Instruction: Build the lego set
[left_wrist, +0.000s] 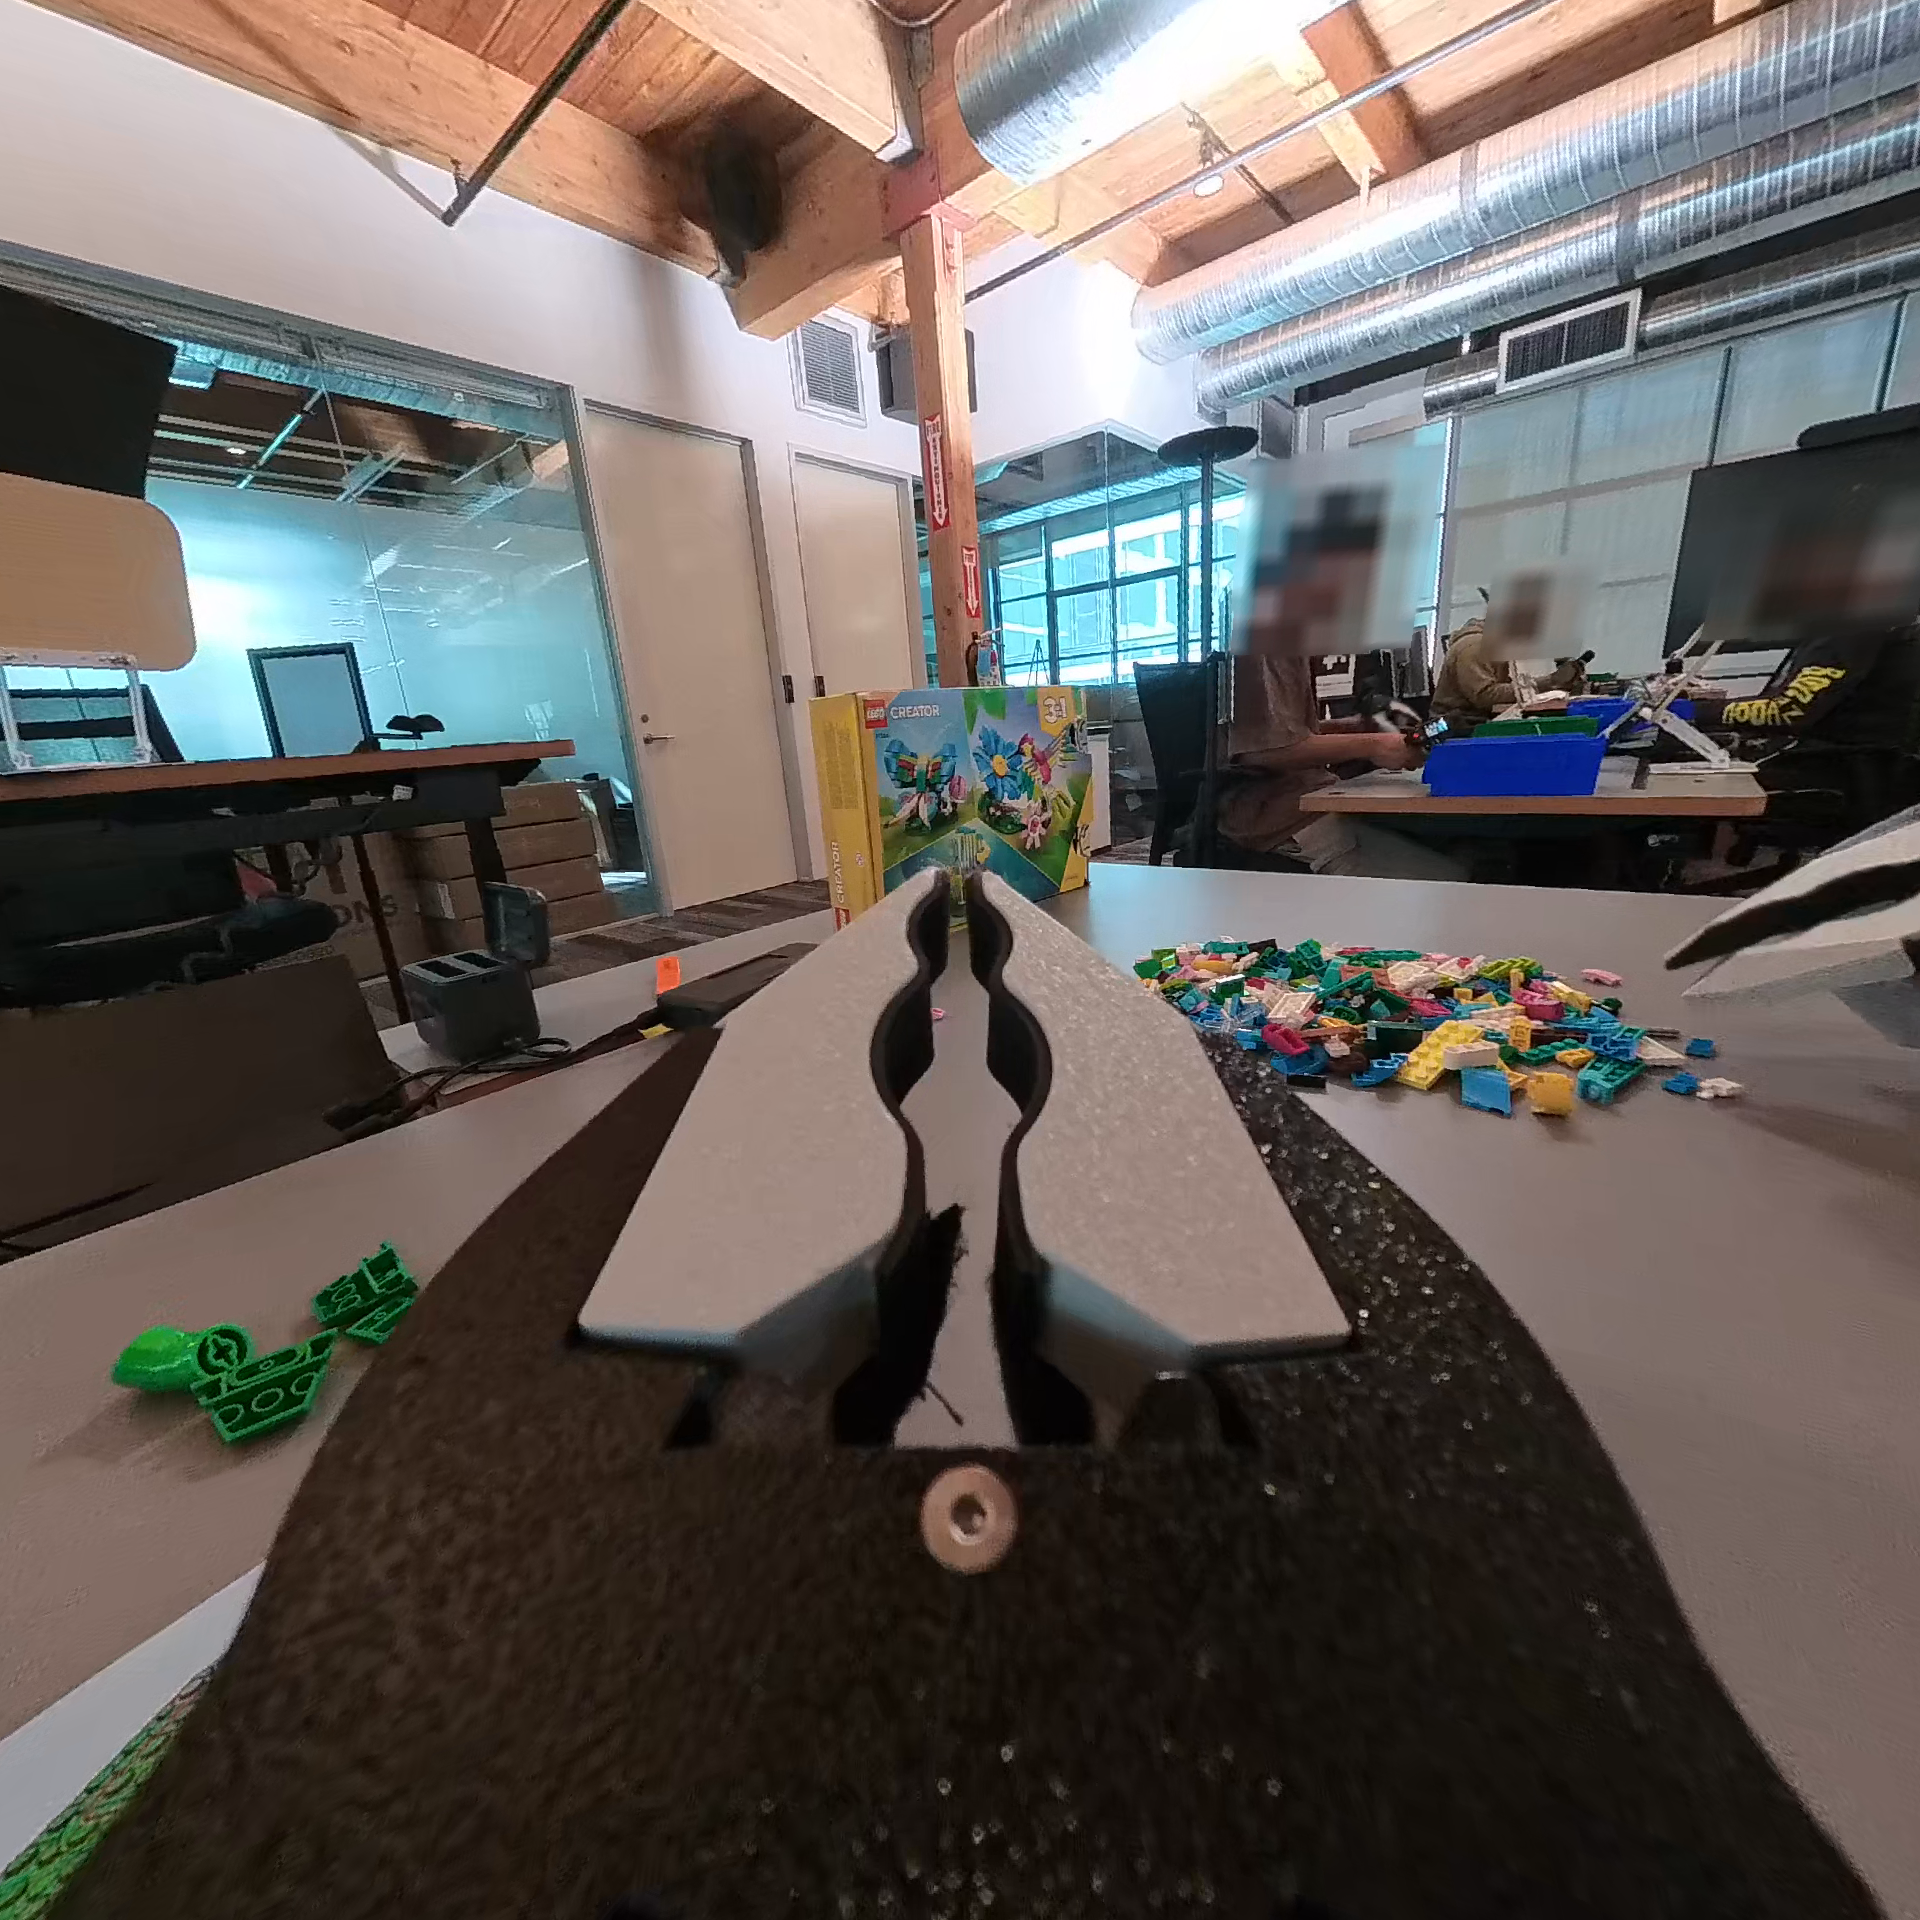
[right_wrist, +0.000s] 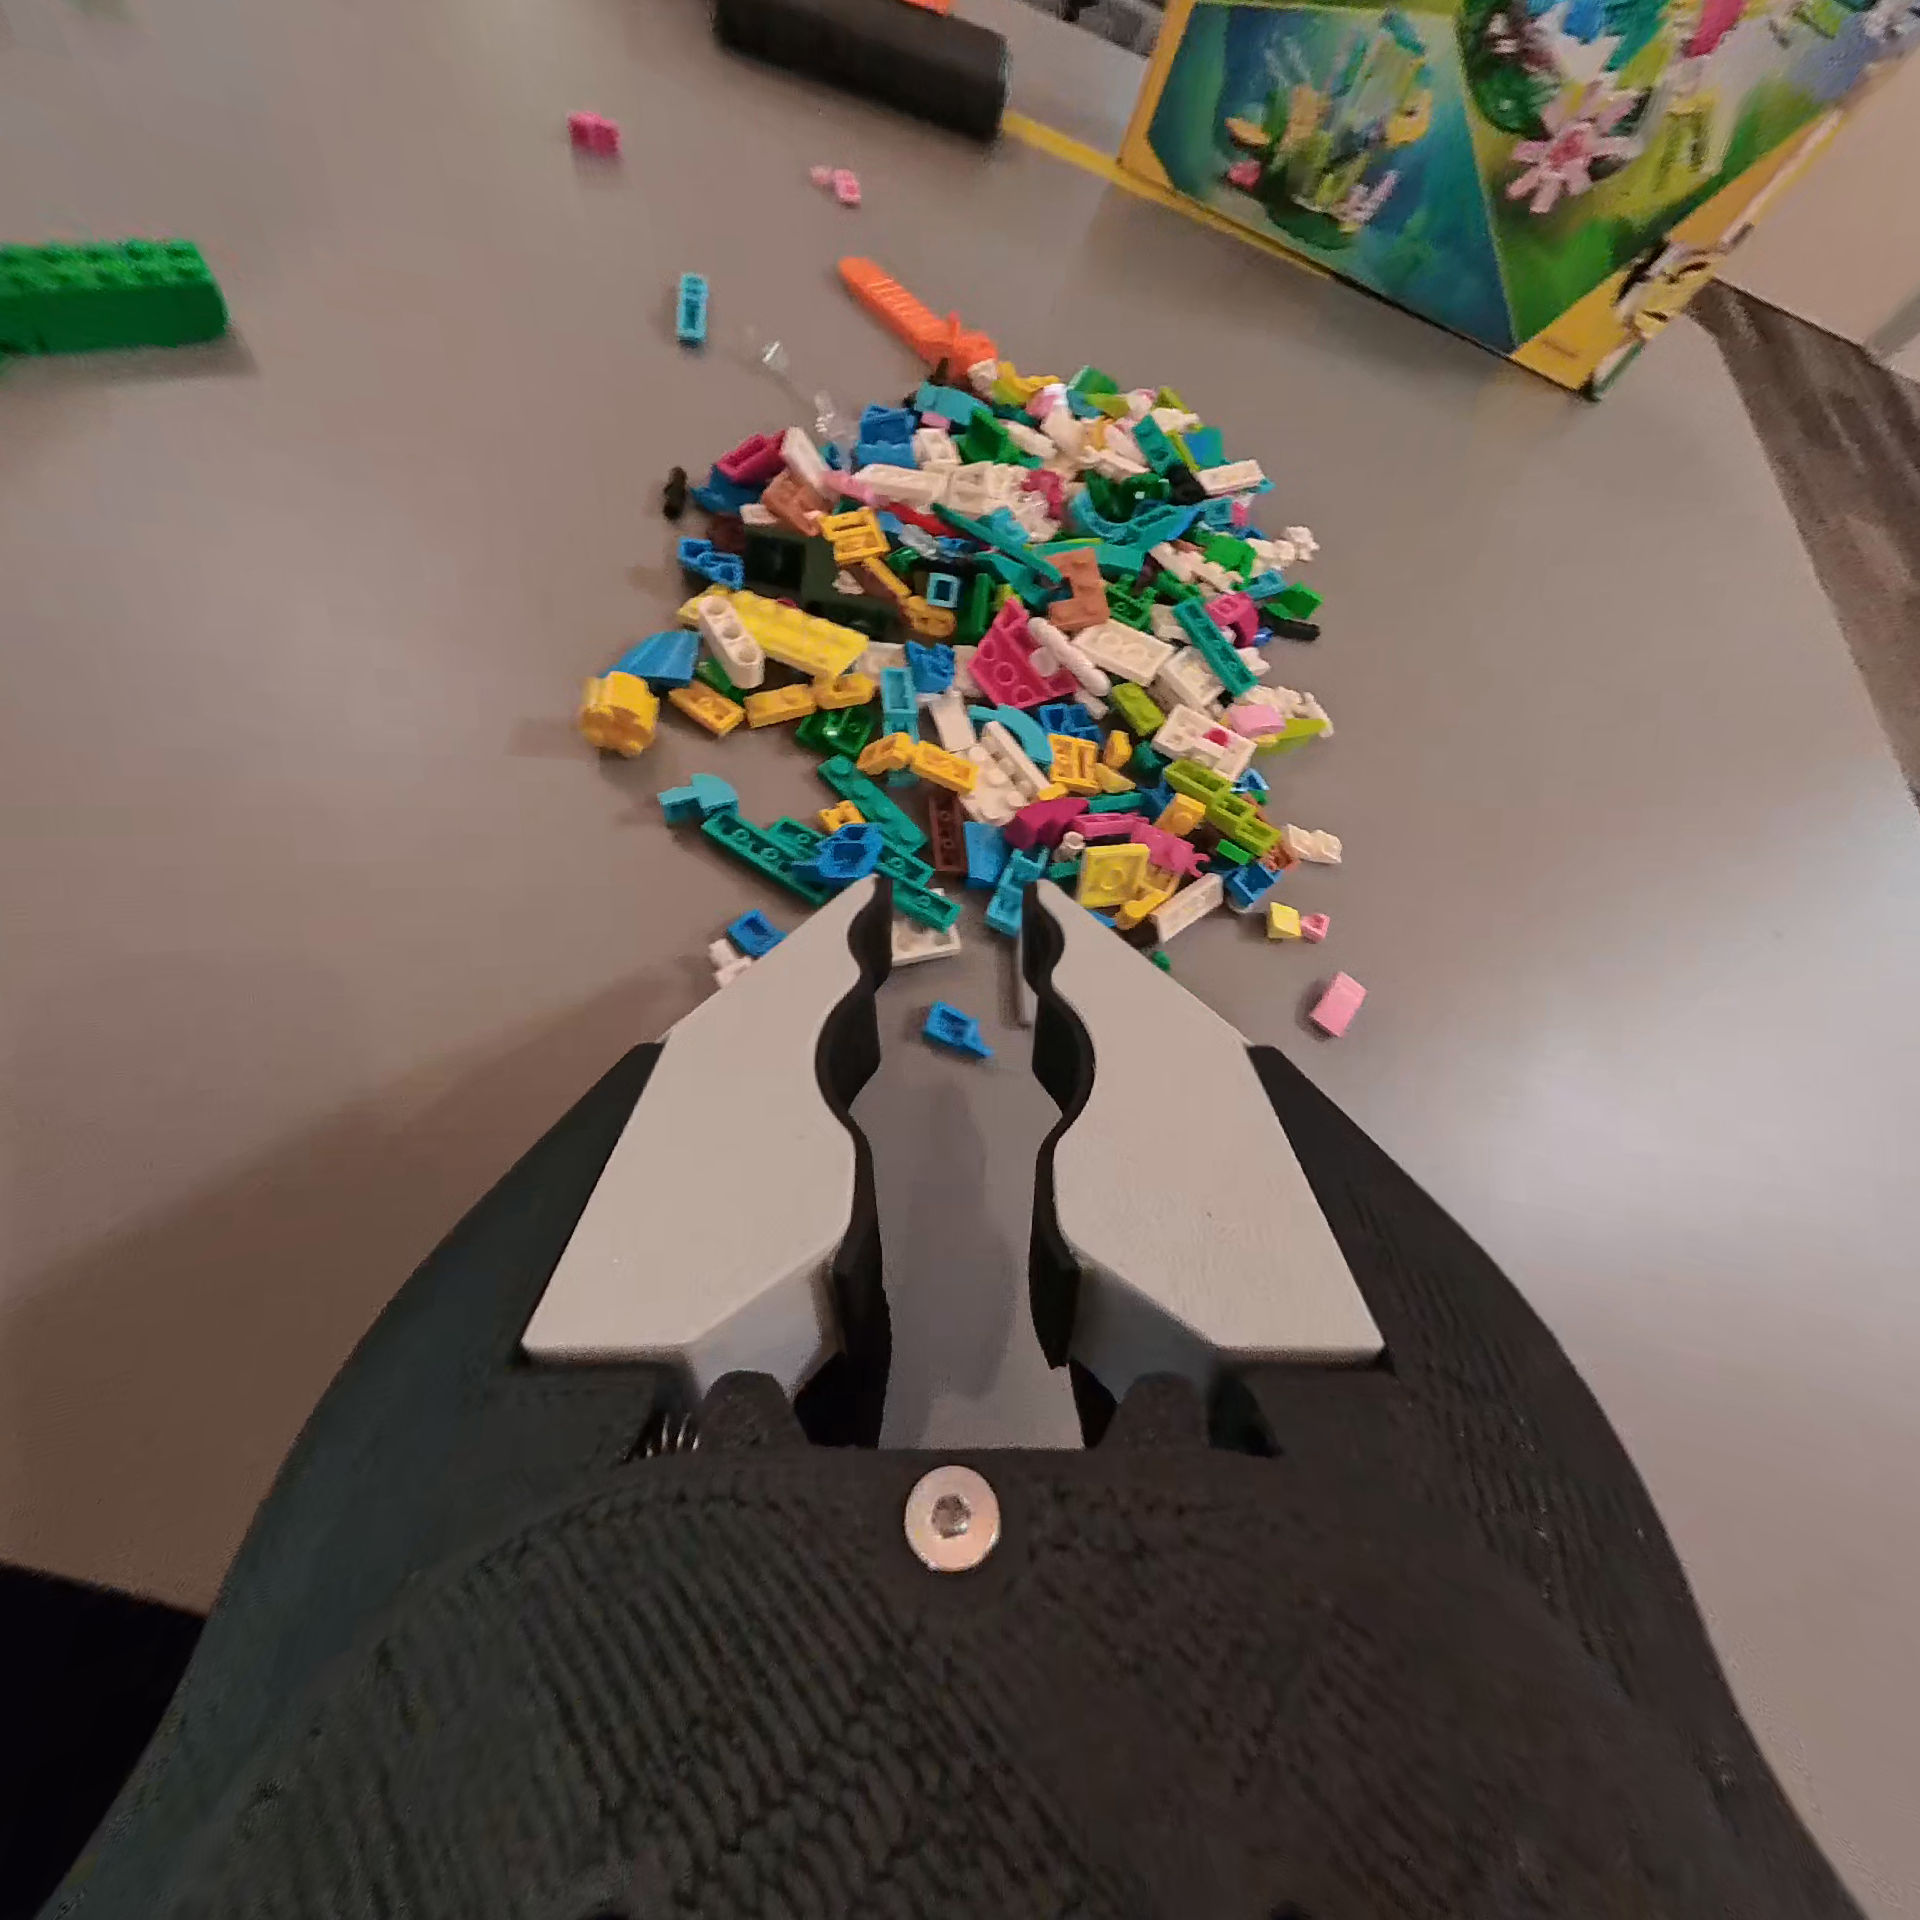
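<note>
Fingers: left grey two-finger gripper (left_wrist: 958, 883) nearly closed, empty; right grey two-finger gripper (right_wrist: 956, 894) parted, empty, above heap of multicoloured plastic bricks (right_wrist: 997, 644).

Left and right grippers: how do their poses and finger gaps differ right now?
The left gripper points level across the table toward the box, nearly closed. The right gripper tilts down at the brick pile, its gap wider. Both hold nothing.

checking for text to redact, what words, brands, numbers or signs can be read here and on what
I don't copy out writing; these bear it:
box: logo, title, numbers, on front and yellow side
post: two red signs, lettered vertically
sleeve: yellow print
carton: faint print
right view: box print too blurred
</note>
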